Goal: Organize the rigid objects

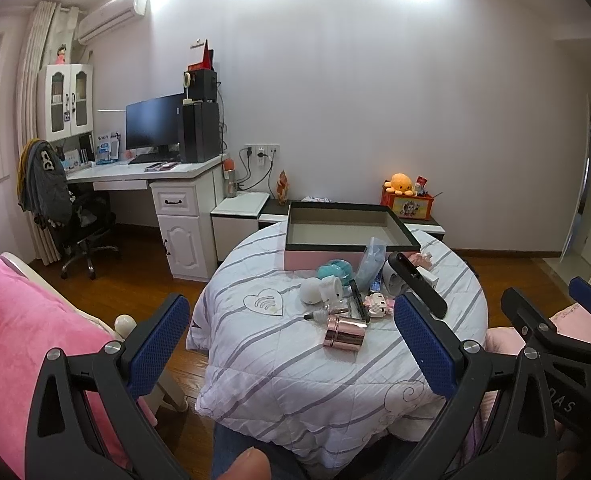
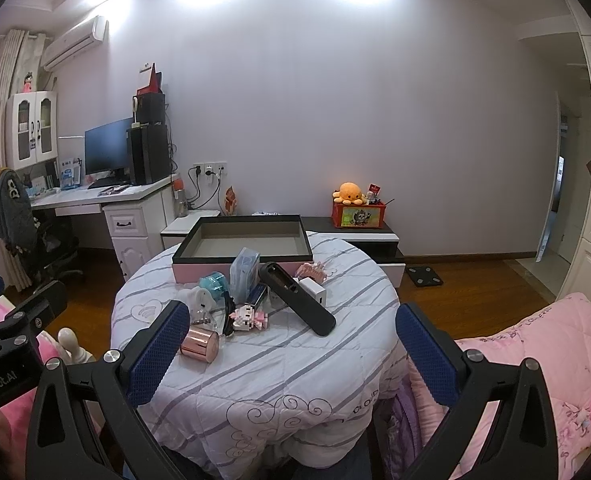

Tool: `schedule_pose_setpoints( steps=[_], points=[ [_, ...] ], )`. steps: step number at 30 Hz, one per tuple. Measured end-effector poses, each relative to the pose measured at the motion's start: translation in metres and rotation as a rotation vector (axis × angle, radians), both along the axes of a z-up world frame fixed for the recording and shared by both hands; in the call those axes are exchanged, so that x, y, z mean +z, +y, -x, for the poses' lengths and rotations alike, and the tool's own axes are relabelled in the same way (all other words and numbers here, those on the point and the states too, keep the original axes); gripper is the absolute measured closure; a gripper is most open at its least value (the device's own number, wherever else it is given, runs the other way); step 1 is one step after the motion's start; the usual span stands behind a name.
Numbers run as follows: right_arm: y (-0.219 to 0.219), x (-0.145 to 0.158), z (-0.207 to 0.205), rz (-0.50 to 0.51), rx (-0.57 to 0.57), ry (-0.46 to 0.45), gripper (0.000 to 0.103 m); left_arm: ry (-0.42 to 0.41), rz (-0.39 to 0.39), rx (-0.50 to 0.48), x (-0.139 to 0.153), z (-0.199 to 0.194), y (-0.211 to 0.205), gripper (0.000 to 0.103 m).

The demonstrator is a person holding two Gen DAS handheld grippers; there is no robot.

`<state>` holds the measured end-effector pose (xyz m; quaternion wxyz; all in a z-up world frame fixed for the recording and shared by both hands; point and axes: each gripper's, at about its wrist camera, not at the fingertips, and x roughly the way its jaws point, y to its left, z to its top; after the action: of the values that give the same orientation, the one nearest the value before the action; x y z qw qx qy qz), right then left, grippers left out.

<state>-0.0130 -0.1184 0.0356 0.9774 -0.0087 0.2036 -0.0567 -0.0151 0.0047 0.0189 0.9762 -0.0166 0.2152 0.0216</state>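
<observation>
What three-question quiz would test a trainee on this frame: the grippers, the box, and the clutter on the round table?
1. True or false: the box at the table's far side already holds several items.
2. Which lies nearest the camera: a) teal round item, b) rose-gold cylinder, c) long black case?
3. What state are the left gripper and right gripper in?

Key
1. False; its visible interior looks bare.
2. b.
3. Both open, holding nothing, short of the pile.
</observation>
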Motion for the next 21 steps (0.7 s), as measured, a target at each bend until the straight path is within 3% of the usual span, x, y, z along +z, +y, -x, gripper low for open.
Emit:
schedule_pose_setpoints(
  steps=[10, 14, 21],
  points=[
    [-0.011, -0.02, -0.035, 0.011, 0.015, 0.062, 0.0, 0.058, -0.001, 0.005, -0.026, -0.03, 0.007, 0.0],
    [-0.021, -0.038, -0.064, 0.017, 0.017, 0.103, 0.0, 0.113, -0.006, 0.017, -0.051, -0.059, 0.013, 0.0],
    [-0.039, -0.087, -0.133, 0.031, 0.036, 0.229, 0.0, 0.215, 0.007, -0.049, -0.093, -0.124, 0.008, 0.0]
  ],
)
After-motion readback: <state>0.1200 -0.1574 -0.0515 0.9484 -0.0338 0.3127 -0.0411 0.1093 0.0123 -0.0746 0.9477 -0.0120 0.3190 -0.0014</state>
